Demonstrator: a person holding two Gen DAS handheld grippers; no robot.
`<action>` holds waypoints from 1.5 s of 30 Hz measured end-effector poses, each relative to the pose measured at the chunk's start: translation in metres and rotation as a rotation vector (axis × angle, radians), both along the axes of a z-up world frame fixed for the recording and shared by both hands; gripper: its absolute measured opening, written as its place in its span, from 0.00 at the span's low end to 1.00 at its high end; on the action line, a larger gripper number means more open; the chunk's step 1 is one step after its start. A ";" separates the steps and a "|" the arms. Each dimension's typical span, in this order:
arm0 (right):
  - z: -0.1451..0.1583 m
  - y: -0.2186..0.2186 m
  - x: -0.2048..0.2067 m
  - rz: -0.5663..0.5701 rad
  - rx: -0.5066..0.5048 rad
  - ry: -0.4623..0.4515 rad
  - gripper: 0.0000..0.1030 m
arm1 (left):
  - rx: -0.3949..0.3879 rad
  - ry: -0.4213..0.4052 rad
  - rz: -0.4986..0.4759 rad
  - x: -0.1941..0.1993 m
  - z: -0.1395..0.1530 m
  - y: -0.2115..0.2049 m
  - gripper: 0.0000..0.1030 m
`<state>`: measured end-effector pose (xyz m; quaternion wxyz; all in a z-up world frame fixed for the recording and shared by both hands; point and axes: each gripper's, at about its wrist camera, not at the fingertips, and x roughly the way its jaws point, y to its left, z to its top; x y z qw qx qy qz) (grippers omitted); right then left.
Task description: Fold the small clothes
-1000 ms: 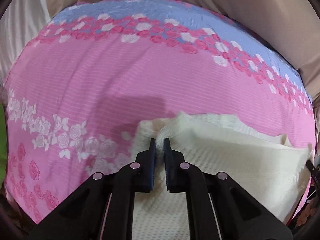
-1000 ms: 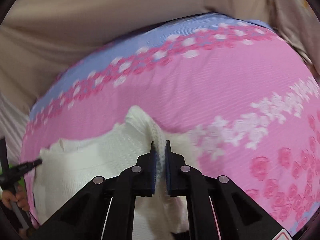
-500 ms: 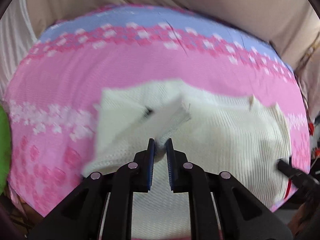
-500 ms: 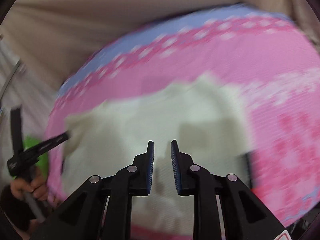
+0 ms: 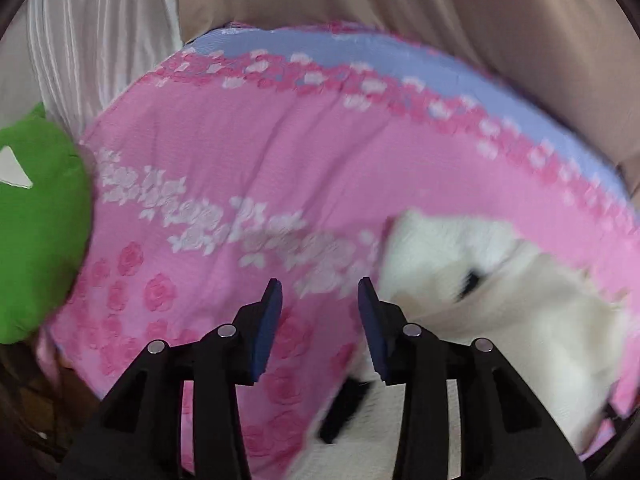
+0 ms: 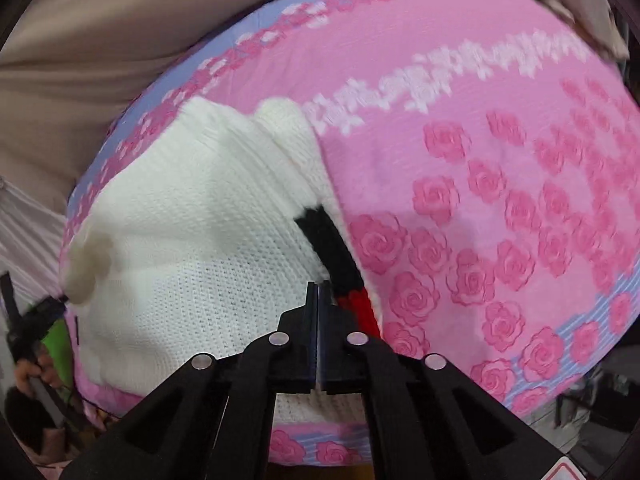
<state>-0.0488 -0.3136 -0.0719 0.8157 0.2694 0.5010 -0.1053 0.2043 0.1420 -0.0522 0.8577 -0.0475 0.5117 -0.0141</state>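
Left tongs point(image 5: 319, 296) just opened, empty, above pink floral cover point(image 5: 248, 160) beside white knit garment point(image 5: 500, 300). Right tongs point(image 6: 319, 292) nearly shut, nothing visibly gripped, over same garment point(image 6: 180, 240) by its black-and-red trim point(image 6: 332, 248). First fold apparently laid; further folds and flattening outstanding.

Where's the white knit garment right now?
The white knit garment lies on the pink floral bedspread, left of centre in the right wrist view, beside the shut right gripper; in the left wrist view it sits lower right.
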 end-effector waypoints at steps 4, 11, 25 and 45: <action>0.016 0.043 0.062 0.128 -0.008 -0.078 0.13 | 0.021 -0.022 -0.180 0.002 0.006 -0.059 0.38; -0.024 -0.024 0.116 0.010 -0.091 0.034 0.00 | 0.189 0.030 -0.196 0.030 -0.046 -0.099 0.40; -0.039 0.013 -0.075 -0.208 0.010 0.114 0.66 | -0.153 0.172 -0.080 -0.069 -0.056 0.016 0.69; -0.052 -0.006 -0.076 -0.012 0.095 0.113 0.19 | -0.124 0.321 -0.042 -0.123 -0.069 0.006 0.25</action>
